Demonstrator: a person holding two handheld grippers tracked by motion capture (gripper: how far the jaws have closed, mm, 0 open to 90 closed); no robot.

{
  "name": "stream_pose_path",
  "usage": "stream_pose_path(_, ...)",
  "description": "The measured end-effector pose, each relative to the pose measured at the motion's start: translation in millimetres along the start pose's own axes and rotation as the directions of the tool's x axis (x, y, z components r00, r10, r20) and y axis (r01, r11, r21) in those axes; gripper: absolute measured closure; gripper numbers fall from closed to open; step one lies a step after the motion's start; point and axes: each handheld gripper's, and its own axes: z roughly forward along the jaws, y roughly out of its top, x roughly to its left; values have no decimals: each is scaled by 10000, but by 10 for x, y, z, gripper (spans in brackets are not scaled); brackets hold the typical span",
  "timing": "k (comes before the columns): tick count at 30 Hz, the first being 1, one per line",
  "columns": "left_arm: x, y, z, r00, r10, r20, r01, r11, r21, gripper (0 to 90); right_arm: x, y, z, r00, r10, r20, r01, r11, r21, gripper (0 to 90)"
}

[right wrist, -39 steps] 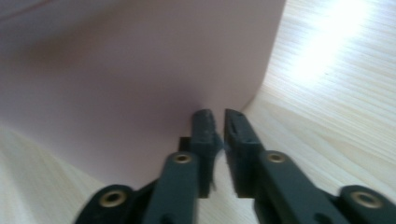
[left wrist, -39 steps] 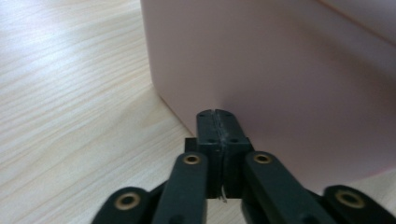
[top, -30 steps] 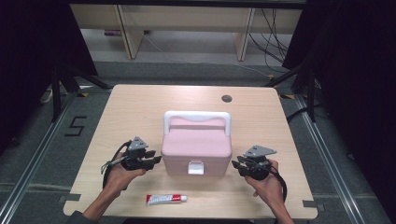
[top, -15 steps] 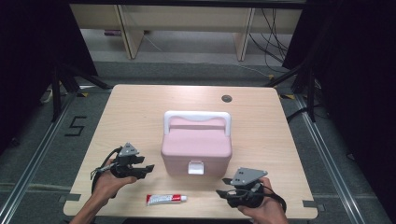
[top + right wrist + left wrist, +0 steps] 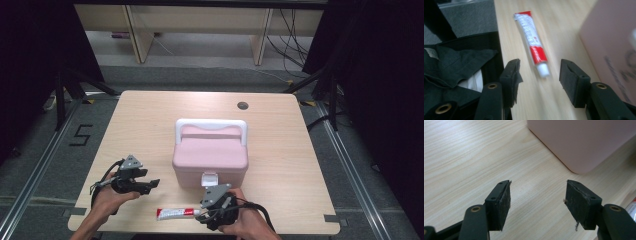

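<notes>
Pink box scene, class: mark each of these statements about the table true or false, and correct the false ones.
1. The pink box has its lid shut. True.
2. The tube lies on top of the box. False: it lies on the table, in front of the box.
3. The right gripper is clamped on the tube. False: its jaws stand open, the tube's white cap ahead of them.
4. The left gripper holds nothing. True.
5. The box's handle is black. False: it is white.

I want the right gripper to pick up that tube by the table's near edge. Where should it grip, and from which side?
Grip the tube across its flat red-and-white body, behind the white cap. It lies flat, cap toward the right gripper, whose open jaws already straddle its line, so probably slide forward over it.
</notes>
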Motion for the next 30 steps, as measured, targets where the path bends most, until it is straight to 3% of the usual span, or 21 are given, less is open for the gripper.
stream_pose_path(3, 22, -18, -3, 10000, -3, -64, 4, 10000, 74, 361, 5, 89, 111, 9992, -275, -283, 283, 9992, 288, 514)
stream_pose_path(9, 48, -45, 25, 9998, -123, -148, 125, 9999, 86, 361, -19, 216, 262, 9980, -537, -341, 563, 9952, 802, 514)
stream_pose_path(14, 56, -47, 29, 9999, 86, -121, -82, 9996, 286, 361, -3, 342, 424, 9948, -790, -640, 870, 9873, 1332, 521)
stream_pose_path(17, 52, -49, 40, 9999, 3, -150, 1, 9997, 237, 361, -18, 393, 518, 9929, -967, -693, 1077, 9783, 1770, 535)
stream_pose_path(18, 50, -51, 41, 9999, 5, -147, -2, 9997, 229, 361, 4, 404, 536, 9966, -556, -616, 680, 9725, 2228, 537)
stream_pose_path(19, 49, -52, 42, 9999, 3, -143, 0, 9997, 237, 361, 4, 415, 568, 9966, -529, -632, 666, 9685, 2398, 537)
stream_pose_path(21, 47, -54, 39, 9999, 27, -99, -24, 9996, 294, 362, -18, 433, 624, 9951, -768, -626, 909, 9586, 2699, 541)
stream_pose_path(22, 48, -55, 45, 10000, 8, -77, -6, 9996, 272, 362, -6, 443, 658, 9963, -592, -618, 741, 9585, 2754, 541)
stream_pose_path(23, 50, -54, 47, 10000, -5, -19, 6, 9995, 311, 362, -16, 450, 693, 9944, -734, -755, 910, 9598, 2654, 549)
stream_pose_path(25, 46, -54, 50, 10000, 28, -33, -27, 9994, 331, 362, -25, 469, 734, 9936, -721, -867, 945, 9519, 2915, 559)
stream_pose_path(27, 42, -53, 54, 10000, 27, -30, -26, 9996, 273, 362, -30, 488, 766, 9936, -631, -942, 885, 9507, 2971, 577)
stream_pose_path(28, 42, -50, 54, 10000, 41, -15, -40, 9996, 278, 362, -52, 498, 790, 9907, -922, -1003, 1180, 9489, 2926, 582)
stream_pose_path(29, 42, -50, 54, 10000, 41, -15, -40, 9996, 278, 362, -84, 508, 800, 9853, -1363, -1028, 1619, 9373, 3085, 594)
stream_pose_path(30, 41, -49, 53, 10000, 39, -10, -39, 9997, 260, 362, -86, 524, 803, 9861, -1297, -1037, 1563, 9356, 3167, 611)
